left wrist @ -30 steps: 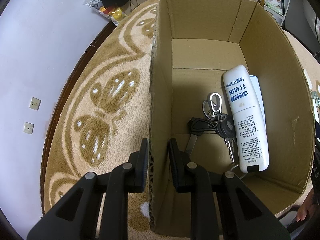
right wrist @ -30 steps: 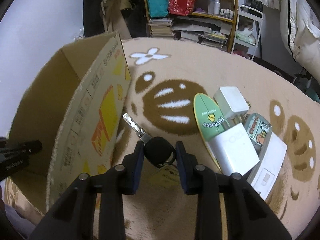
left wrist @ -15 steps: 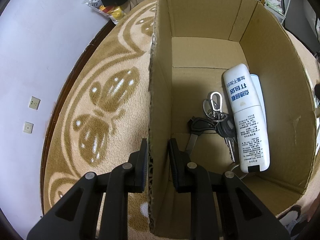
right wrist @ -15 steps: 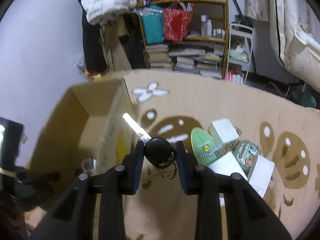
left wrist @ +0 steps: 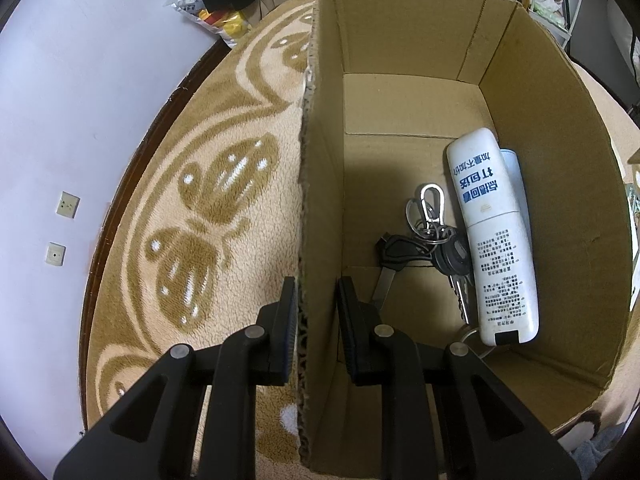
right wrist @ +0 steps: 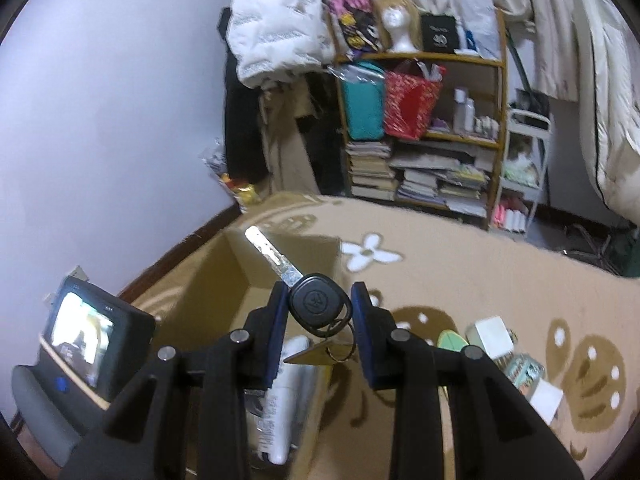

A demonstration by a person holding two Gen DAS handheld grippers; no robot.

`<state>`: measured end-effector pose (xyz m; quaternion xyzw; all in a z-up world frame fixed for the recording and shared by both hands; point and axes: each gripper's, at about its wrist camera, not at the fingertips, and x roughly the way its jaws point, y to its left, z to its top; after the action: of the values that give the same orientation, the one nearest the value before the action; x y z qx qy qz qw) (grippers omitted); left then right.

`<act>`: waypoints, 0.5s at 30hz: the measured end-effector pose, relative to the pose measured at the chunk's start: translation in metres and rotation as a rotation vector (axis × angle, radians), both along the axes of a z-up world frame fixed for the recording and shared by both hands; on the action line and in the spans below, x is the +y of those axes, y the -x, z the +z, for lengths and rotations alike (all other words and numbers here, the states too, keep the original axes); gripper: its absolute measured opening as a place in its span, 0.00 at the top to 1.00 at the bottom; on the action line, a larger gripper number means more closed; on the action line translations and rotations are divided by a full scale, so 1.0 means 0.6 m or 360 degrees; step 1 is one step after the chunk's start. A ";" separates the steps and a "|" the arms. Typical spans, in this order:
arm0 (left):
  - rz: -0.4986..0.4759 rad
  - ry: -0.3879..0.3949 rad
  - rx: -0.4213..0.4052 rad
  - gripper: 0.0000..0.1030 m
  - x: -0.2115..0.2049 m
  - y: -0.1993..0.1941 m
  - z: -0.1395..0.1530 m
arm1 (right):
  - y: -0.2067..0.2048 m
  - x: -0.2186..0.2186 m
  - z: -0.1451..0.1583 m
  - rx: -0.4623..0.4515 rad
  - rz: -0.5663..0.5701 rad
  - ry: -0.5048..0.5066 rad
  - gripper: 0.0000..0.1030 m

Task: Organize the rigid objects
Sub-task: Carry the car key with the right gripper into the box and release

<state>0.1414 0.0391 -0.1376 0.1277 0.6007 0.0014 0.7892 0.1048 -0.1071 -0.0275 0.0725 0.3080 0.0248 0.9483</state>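
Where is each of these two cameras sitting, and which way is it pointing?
Left wrist view: sits on the left gripper, looking down into the cardboard box; its black fingers straddle the box's near wall, with a bunch of keys and a white bottle inside.
Right wrist view: sits on the right gripper, looking out across the rug toward the bookshelf; its fingers pinch a black car key above the box.
Shared: the same box and white bottle; the left gripper's camera unit also shows in the right view.

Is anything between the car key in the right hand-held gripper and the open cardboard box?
Nothing visible. The car key hangs in the right hand-held gripper above the open cardboard box, clear of its walls.
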 end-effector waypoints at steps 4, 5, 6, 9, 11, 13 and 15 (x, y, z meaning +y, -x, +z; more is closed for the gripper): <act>0.0000 0.0002 0.0002 0.81 0.001 -0.001 0.001 | 0.002 0.018 0.016 -0.0047 0.0058 0.0001 0.68; 0.0000 0.0001 0.0001 0.81 0.001 -0.001 0.001 | 0.003 0.022 0.018 -0.0054 0.0073 -0.0003 0.68; -0.0002 -0.0002 0.0001 0.81 0.001 -0.001 0.000 | 0.003 0.025 0.018 -0.0056 0.0083 -0.0006 0.68; -0.0002 -0.0004 0.0000 0.81 0.003 -0.002 0.001 | 0.004 0.032 0.011 -0.0047 0.0116 -0.0037 0.68; -0.0003 -0.0005 0.0001 0.81 0.002 -0.002 0.001 | 0.004 0.033 0.000 -0.0015 0.0146 -0.0096 0.68; -0.0006 -0.0008 0.0003 0.81 0.003 -0.002 0.001 | -0.002 0.032 -0.012 0.0026 0.0176 -0.0155 0.68; -0.0003 -0.0003 0.0005 0.81 0.004 -0.002 0.001 | -0.006 0.035 -0.022 0.0058 0.0182 -0.0146 0.68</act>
<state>0.1425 0.0418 -0.1370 0.1289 0.6018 0.0011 0.7882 0.1083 -0.0861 -0.0405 0.0987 0.3274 0.0916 0.9352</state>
